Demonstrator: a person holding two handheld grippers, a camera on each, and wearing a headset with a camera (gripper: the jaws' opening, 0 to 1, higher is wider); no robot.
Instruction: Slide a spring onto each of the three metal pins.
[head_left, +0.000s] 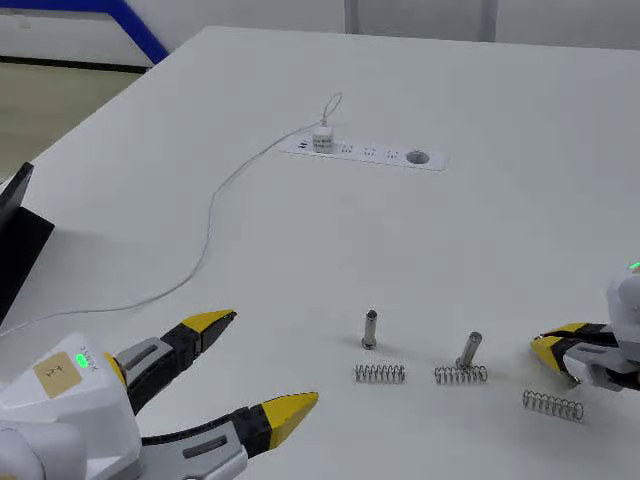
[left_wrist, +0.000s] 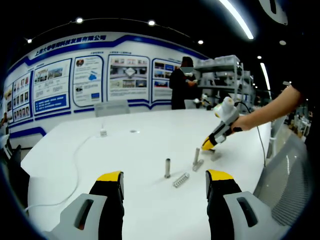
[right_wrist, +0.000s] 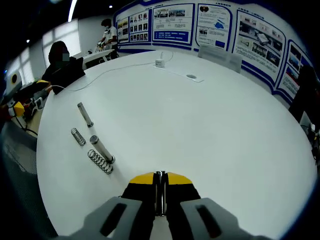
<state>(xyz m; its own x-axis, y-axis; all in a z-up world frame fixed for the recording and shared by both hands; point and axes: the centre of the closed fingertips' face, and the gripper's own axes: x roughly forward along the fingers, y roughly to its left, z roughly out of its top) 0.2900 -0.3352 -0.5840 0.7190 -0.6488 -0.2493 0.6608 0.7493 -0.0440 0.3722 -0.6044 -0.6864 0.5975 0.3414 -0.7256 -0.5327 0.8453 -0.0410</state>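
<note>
Bright, even light falls from overhead, from a long ceiling strip (left_wrist: 239, 19) and small downlights (left_wrist: 151, 23) in the left gripper view. The white tabletop (head_left: 480, 90) reads almost flat, and the standing pins (head_left: 370, 328) and springs (head_left: 380, 373) near its front edge cast only short, pale shadows. Both gripper views bend hard toward their edges (the wall posters (left_wrist: 130, 72) curve like a bowl) and turn dim and soft there, while the tabletop's near left corner looks slightly blurred in the head view, as far as I can tell. A thin glint runs down the metal pin (right_wrist: 160, 192) pinched in the right gripper (right_wrist: 160, 179).
</note>
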